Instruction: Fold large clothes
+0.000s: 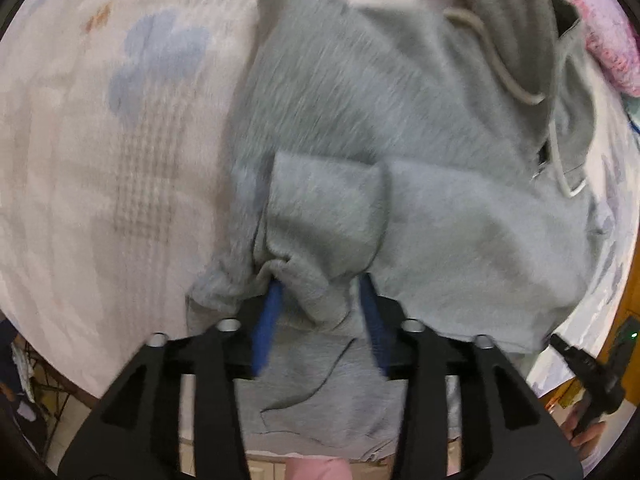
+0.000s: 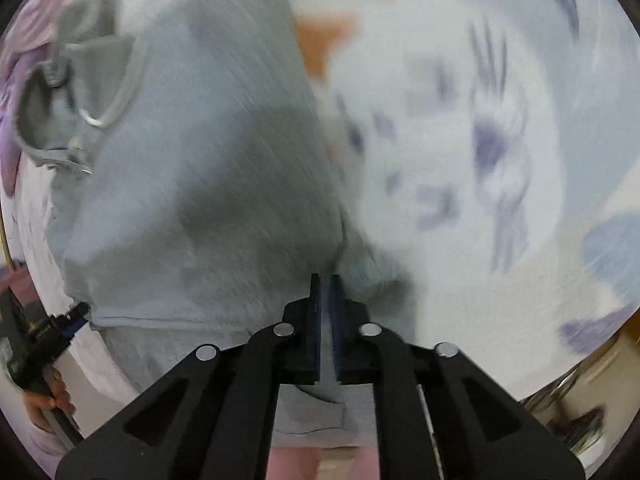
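Hoodie (image 1: 360, 128) lies on floral sheet (image 1: 120, 120), hood end away, beside pink blanket (image 1: 612, 40). Left gripper (image 1: 320, 280) spread — cuff bunched between; right gripper (image 2: 325, 280) pinches hem.

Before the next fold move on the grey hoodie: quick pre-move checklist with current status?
1. Right gripper shut at the hoodie edge: ok; cloth actually pinched: cannot tell.
2. Left gripper gripping: not ok, jaws stand apart with a bunched sleeve cuff between them.
3. Hoodie body flat on the bedsheet: ok.
4. Drawstring loose near the hood: not ok.
5. View sharp enough: not ok, blurred.
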`<state>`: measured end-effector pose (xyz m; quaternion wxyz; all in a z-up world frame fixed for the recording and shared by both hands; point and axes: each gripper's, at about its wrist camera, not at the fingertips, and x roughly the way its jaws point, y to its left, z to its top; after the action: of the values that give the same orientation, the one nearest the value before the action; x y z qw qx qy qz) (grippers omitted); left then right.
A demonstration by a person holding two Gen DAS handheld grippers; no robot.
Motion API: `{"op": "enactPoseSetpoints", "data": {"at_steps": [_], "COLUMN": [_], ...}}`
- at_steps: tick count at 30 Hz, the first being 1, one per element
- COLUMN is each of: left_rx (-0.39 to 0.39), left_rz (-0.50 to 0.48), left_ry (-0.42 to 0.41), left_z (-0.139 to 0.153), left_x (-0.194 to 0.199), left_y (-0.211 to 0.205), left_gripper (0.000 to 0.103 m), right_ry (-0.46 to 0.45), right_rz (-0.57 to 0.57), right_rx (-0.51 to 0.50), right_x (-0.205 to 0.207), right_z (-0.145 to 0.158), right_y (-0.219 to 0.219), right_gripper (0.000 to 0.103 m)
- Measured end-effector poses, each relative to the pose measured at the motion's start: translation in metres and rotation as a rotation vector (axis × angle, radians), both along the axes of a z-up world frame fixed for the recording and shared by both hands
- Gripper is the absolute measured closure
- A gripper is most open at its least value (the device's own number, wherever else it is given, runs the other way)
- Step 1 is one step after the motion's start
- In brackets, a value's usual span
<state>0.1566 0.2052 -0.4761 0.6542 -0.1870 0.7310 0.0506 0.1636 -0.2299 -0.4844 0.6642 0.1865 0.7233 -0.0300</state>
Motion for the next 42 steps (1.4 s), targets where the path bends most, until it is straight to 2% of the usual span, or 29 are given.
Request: {"op": "enactPoseSetpoints", "data": {"at_steps": [2, 4, 5, 8, 9, 11, 13, 14, 15, 17, 18, 19, 20, 21, 22, 25, 26, 27, 28, 30, 32, 33, 35, 36, 38, 39, 41, 42], "left_rx": [-0.005, 0.003, 0.003, -0.008, -0.004, 0.002, 0.011, 0.009, 0.011, 0.055, 0.075, 0.088, 0.088, 0.084, 0.079, 0.086, 0.085, 0.080, 0.066, 0.057, 0.071, 0.078, 0.099, 0.094, 0.087, 0.088, 0.100, 0.104], "left_rz": [0.020, 0.029, 0.036, 0.069, 0.074, 0.083, 0.061, 0.048, 0.035, -0.025, -0.064, -0.105, -0.116, -0.108, -0.091, -0.083, -0.083, -0.084, -0.076, -0.047, -0.023, -0.017, -0.025, -0.024, -0.007, -0.004, -0.003, -0.003], "left_ry": [-0.034, -0.057, -0.057, -0.039, -0.039, -0.030, -0.019, -0.017, -0.017, -0.020, -0.017, -0.007, 0.000, 0.003, 0.011, -0.007, -0.007, -0.002, -0.005, -0.015, -0.005, -0.007, -0.019, -0.025, -0.032, -0.029, -0.010, -0.009], "left_z": [0.007, 0.003, -0.002, -0.023, -0.028, -0.033, -0.028, -0.023, -0.016, -0.006, -0.008, -0.017, -0.028, -0.035, -0.034, -0.012, -0.013, -0.018, -0.029, -0.038, -0.025, -0.022, -0.029, -0.034, -0.035, -0.032, -0.028, -0.025], "left_x": [0.006, 0.012, 0.013, 0.015, 0.016, 0.016, 0.017, 0.018, 0.022, 0.027, 0.027, 0.033, 0.034, 0.035, 0.036, 0.035, 0.032, 0.030, 0.027, 0.027, 0.025, 0.020, 0.018, 0.017, 0.014, 0.015, 0.015, 0.014], "left_y": [0.003, 0.003, 0.004, 0.005, 0.007, 0.007, 0.007, 0.005, 0.000, -0.016, -0.022, -0.026, -0.030, -0.030, -0.029, -0.028, -0.026, -0.026, -0.026, -0.024, -0.025, -0.022, -0.025, -0.026, -0.022, -0.022, -0.016, -0.015], "left_gripper": [0.036, 0.036, 0.036, 0.046, 0.047, 0.048, 0.054, 0.063, 0.068, 0.068, 0.068, 0.068, 0.068, 0.068, 0.068, 0.069, 0.068, 0.068, 0.068, 0.066, 0.065, 0.061, 0.055, 0.054, 0.053, 0.052, 0.050, 0.050], "right_ry": [-0.088, -0.131, -0.130, -0.074, -0.065, -0.046, -0.021, 0.010, 0.034, 0.076, 0.099, 0.145, 0.147, 0.132, 0.151, 0.146, 0.170, 0.213, 0.192, 0.213, 0.209, 0.200, 0.196, 0.170, 0.197, 0.195, 0.191, 0.201], "right_rz": [-0.003, 0.009, 0.016, 0.018, 0.012, -0.008, 0.012, 0.036, 0.049, 0.097, 0.118, 0.123, 0.078, 0.006, -0.008, 0.027, 0.051, 0.061, 0.039, 0.011, 0.051, 0.072, 0.138, 0.166, 0.187, 0.153, 0.100, 0.098], "right_rx": [-0.018, -0.032, -0.042, -0.048, -0.055, -0.051, -0.055, -0.066, -0.066, -0.057, -0.077, -0.102, -0.082, -0.055, -0.052, -0.062, -0.088, -0.092, -0.073, -0.080, -0.079, -0.079, -0.119, -0.141, -0.166, -0.150, -0.138, -0.173], "right_x": [0.025, 0.049, 0.059, 0.099, 0.110, 0.115, 0.109, 0.103, 0.096, 0.067, 0.060, 0.047, 0.037, 0.030, 0.028, 0.005, -0.002, -0.015, -0.023, -0.023, -0.023, -0.025, -0.035, -0.035, -0.033, -0.033, -0.023, -0.024], "right_z": [0.023, 0.024, 0.017, -0.027, -0.038, -0.037, -0.027, -0.021, -0.016, -0.015, -0.022, -0.042, -0.054, -0.049, -0.043, -0.017, -0.024, -0.045, -0.056, -0.047, -0.030, -0.029, -0.050, -0.051, -0.043, -0.036, -0.031, -0.030], "right_y": [-0.007, -0.010, -0.012, -0.017, -0.020, -0.024, -0.026, -0.025, -0.024, -0.018, -0.016, -0.019, -0.026, -0.035, -0.037, -0.035, -0.034, -0.035, -0.036, -0.040, -0.042, -0.042, -0.038, -0.035, -0.034, -0.039, -0.039, -0.042], "right_gripper": [0.095, 0.093, 0.093, 0.093, 0.096, 0.098, 0.098, 0.098, 0.096, 0.093, 0.096, 0.096, 0.095, 0.096, 0.095, 0.093, 0.093, 0.092, 0.093, 0.093, 0.088, 0.087, 0.086, 0.085, 0.085, 0.080, 0.048, 0.028]}}
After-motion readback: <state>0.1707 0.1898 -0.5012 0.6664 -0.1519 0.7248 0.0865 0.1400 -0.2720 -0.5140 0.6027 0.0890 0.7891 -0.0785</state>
